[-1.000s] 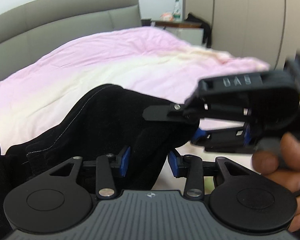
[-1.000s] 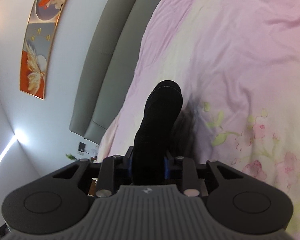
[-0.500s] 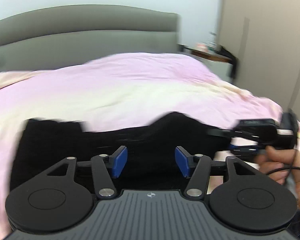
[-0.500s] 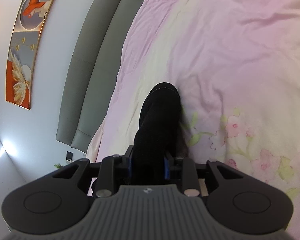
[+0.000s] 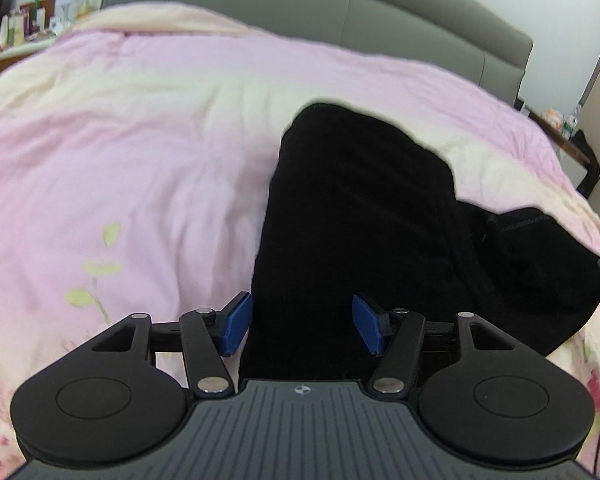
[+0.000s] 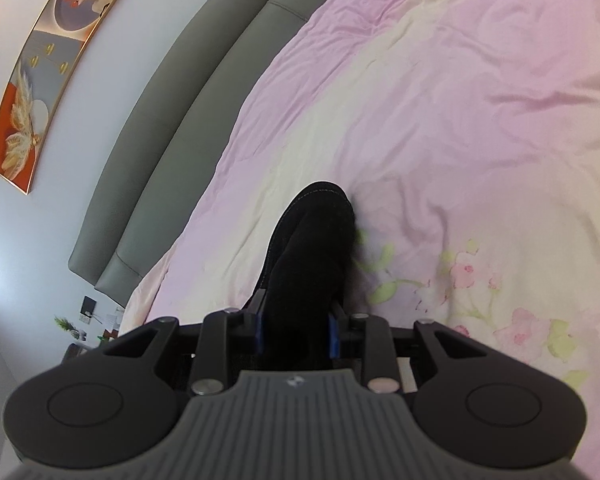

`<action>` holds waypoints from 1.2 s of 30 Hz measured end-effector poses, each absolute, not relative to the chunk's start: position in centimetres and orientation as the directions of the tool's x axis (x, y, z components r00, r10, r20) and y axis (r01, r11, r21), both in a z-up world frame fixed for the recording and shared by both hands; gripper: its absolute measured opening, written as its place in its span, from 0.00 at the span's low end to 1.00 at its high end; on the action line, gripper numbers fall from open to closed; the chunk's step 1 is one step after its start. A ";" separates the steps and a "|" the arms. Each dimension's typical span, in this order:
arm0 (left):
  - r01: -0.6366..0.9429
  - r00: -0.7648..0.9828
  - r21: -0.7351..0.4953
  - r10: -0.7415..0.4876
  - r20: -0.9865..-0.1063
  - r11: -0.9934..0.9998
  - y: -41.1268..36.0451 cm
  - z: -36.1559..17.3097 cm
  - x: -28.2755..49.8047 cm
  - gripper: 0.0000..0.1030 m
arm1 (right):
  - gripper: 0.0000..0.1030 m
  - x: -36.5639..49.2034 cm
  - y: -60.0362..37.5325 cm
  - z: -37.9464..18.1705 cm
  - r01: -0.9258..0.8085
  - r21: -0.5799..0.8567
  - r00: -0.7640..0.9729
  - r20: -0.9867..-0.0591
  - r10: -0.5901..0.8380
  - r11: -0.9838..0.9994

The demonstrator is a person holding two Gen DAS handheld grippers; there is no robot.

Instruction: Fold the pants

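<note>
Black pants (image 5: 360, 200) lie in a long folded strip on the pink and cream duvet (image 5: 140, 152), running away from my left gripper (image 5: 302, 320). Its jaws are opening; the blue pads (image 5: 238, 322) stand apart on either side of the near end of the strip and do not press on it. To the right, a looser part of the pants (image 5: 540, 256) bulges toward the frame's edge. In the right wrist view, my right gripper (image 6: 296, 320) is shut on a thick bunch of the pants (image 6: 316, 232), which sticks out past the fingers over the duvet.
A grey padded headboard (image 5: 340, 8) runs along the far side of the bed. A cluttered shelf (image 5: 16, 28) stands at far left and a bedside table (image 5: 556, 120) at far right. A framed painting (image 6: 48, 80) hangs on the wall above the headboard.
My left gripper let go of the pants, spread its jaws and swung left along the strip, rolling level. The right gripper, seen beside it earlier, has slipped out of the left view and keeps its hold.
</note>
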State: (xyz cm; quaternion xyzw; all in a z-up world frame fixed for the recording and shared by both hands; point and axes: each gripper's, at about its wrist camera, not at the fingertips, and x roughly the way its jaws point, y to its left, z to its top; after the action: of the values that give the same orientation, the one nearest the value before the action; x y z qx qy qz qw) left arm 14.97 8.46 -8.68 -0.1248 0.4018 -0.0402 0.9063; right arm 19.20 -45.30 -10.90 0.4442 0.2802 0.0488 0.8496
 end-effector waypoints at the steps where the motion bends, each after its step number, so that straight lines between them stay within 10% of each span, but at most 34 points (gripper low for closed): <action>1: -0.045 0.653 -0.261 -0.169 -0.738 0.964 8.6 -9.6 14.9 0.67 | 0.24 19.1 -45.0 -10.8 0.174 0.772 0.839 -0.441 0.319 0.611; 10: -0.082 0.632 -0.363 -0.233 -0.739 0.928 10.5 -11.1 14.4 0.70 | 0.24 18.3 -40.9 -7.1 0.179 0.680 0.856 -0.464 0.229 0.711; 21: -0.080 0.643 -0.457 -0.304 -0.703 0.886 12.0 -11.9 13.1 0.70 | 0.24 18.6 -22.9 4.1 -0.331 0.408 0.825 -0.313 0.471 0.851; 36: -0.108 0.630 -0.586 -0.401 -0.665 0.803 14.9 -12.7 11.8 0.62 | 0.24 16.2 -5.1 1.8 -0.629 0.148 0.661 -0.415 0.625 0.763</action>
State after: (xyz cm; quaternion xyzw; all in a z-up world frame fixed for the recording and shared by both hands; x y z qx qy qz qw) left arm 11.81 14.95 -12.72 -0.3020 0.4214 -0.0860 0.8508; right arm 16.19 -5.05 1.81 -0.0043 0.2261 0.3441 0.9113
